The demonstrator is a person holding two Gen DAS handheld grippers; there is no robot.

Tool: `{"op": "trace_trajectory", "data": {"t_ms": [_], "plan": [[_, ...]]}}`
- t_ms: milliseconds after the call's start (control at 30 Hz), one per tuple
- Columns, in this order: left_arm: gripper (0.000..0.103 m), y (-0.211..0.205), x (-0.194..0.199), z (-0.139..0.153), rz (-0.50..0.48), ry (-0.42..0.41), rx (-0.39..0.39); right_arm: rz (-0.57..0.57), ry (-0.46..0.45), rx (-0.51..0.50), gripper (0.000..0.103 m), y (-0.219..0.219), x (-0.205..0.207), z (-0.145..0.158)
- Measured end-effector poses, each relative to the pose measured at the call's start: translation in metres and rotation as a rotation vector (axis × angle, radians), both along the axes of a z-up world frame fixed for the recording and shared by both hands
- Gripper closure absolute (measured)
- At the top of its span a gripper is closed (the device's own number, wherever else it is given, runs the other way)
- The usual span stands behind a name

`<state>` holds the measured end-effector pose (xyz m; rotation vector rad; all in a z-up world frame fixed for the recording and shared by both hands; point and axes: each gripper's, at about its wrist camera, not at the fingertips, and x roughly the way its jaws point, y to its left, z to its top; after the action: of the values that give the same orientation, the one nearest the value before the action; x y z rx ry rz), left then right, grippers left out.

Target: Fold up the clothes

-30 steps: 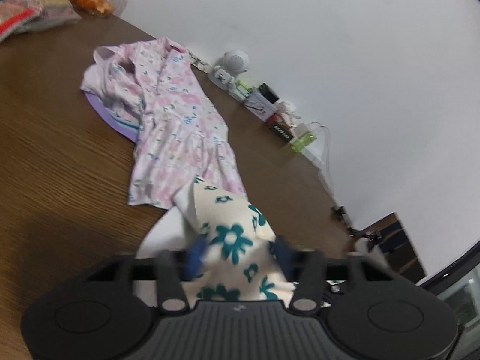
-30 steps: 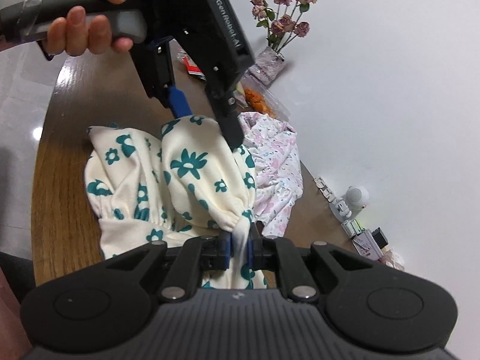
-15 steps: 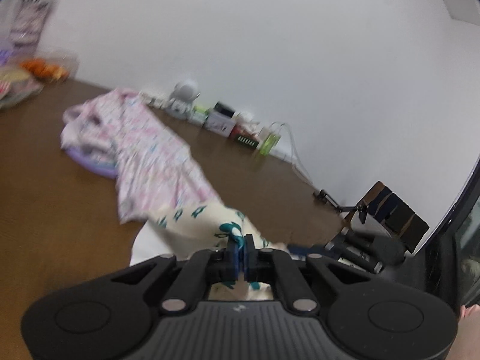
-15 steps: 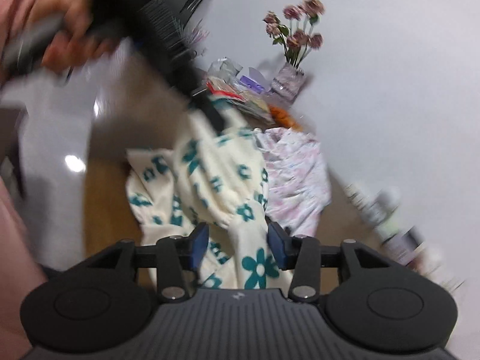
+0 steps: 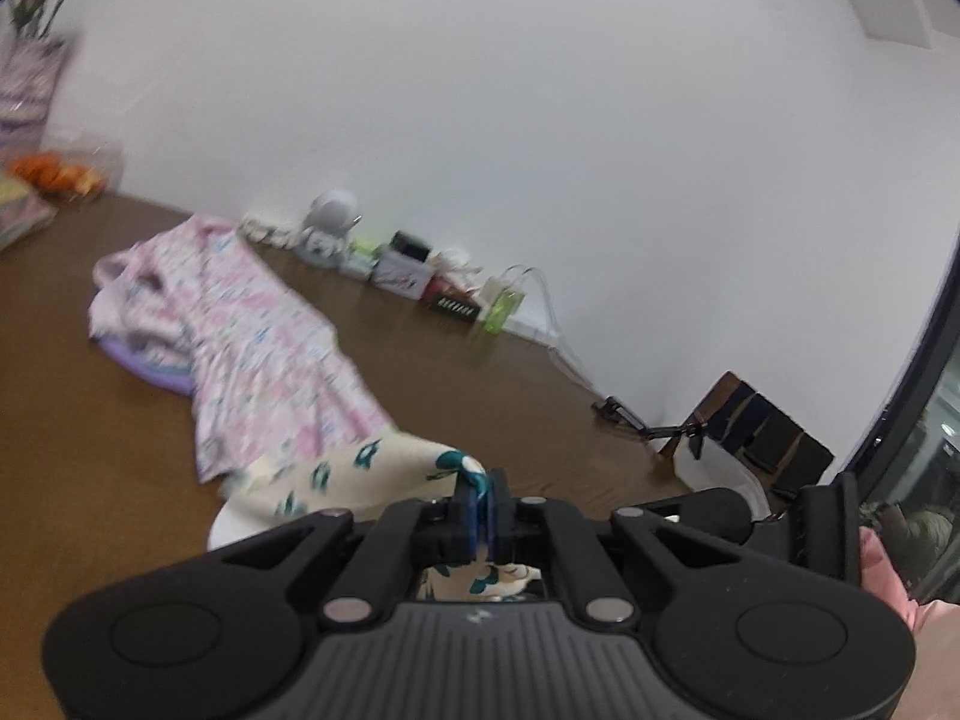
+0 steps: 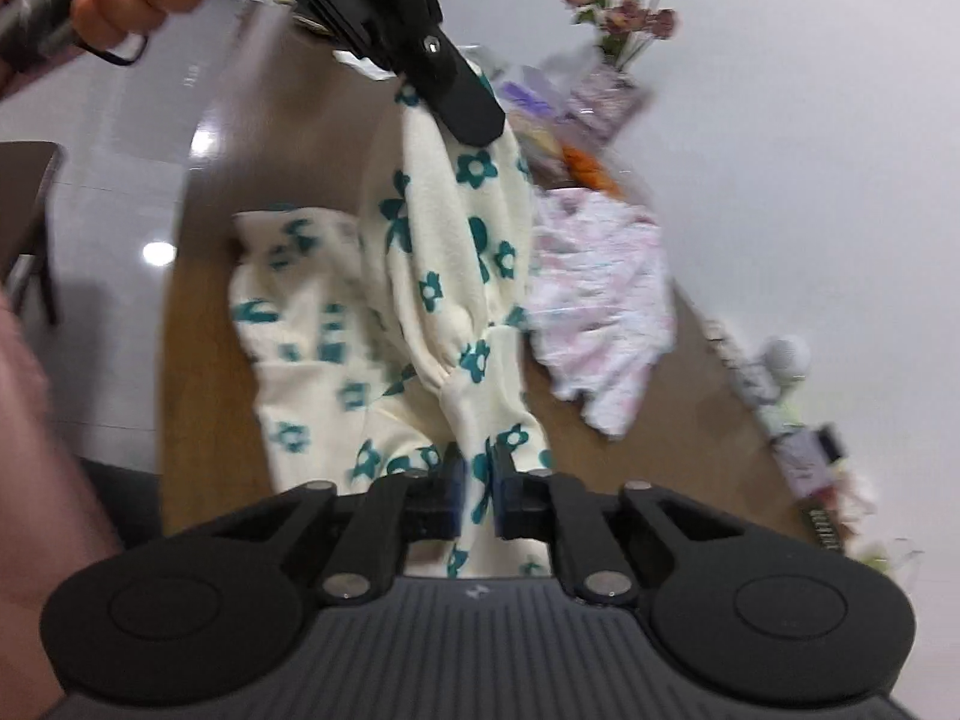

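Cream top point(image 6: 456, 276) soft, light, limp; hangs stretched above counter point(image 5: 72, 456), just beside pink dress point(image 5: 264, 348). Left gripper point(image 5: 482, 501) and right gripper point(image 6: 478, 489) jaws both pinching its fabric. Hold near seams, edges.

The garment point(image 6: 456, 312) is cream with teal flowers. Beside it the dress point(image 5: 264, 336) is pale pink with a small floral print in pink and light blue, over a lilac edge point(image 5: 150, 369). The surface point(image 5: 72, 450) is brown wood. Each hand-held gripper, left point(image 5: 482, 501) and right point(image 6: 478, 489), is black with blue pads. The wall point(image 5: 540, 90) is white. The flowers point(image 6: 624, 6) are dusty pink, and a packet point(image 5: 57, 171) shows orange.
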<state>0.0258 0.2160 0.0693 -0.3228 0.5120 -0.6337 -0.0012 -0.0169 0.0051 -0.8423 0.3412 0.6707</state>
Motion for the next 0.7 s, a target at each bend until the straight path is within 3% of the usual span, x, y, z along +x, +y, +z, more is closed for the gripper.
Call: {"op": "trace_trajectory", "data": {"t_ms": [133,167,200,233,267,367,500,600,700], "plan": [[0.101,-0.001,-0.007,0.008,0.001,-0.034,0.049,0.027,-0.081,-0.025,0.095,-0.002,-0.01,-0.002],[0.101,0.001,-0.007,0.003,0.006,-0.013,0.066,0.063,-0.062,-0.038,0.093,-0.003,-0.013,-0.006],[0.101,0.004,-0.007,-0.003,0.012,0.013,0.083,0.094,-0.03,-0.046,0.089,-0.004,-0.015,-0.011],[0.101,0.008,-0.007,-0.012,0.023,0.049,0.085,0.124,0.004,-0.053,0.074,-0.004,-0.017,-0.016],[0.101,0.012,-0.008,-0.022,0.035,0.088,0.083,0.139,0.024,-0.044,0.065,-0.006,-0.018,-0.018],[0.101,0.024,-0.009,-0.048,0.066,0.187,0.071,0.14,0.114,0.069,0.065,-0.021,-0.011,-0.008],[0.101,0.028,-0.013,-0.062,0.087,0.208,0.058,0.108,0.307,0.337,0.066,-0.047,0.013,0.02],[0.101,0.028,-0.01,-0.067,0.103,0.217,0.055,0.093,0.417,0.478,0.082,-0.054,0.032,0.028],[0.1,0.028,-0.008,-0.071,0.107,0.223,0.069,0.084,0.476,0.489,0.089,-0.05,0.038,0.019]]}}
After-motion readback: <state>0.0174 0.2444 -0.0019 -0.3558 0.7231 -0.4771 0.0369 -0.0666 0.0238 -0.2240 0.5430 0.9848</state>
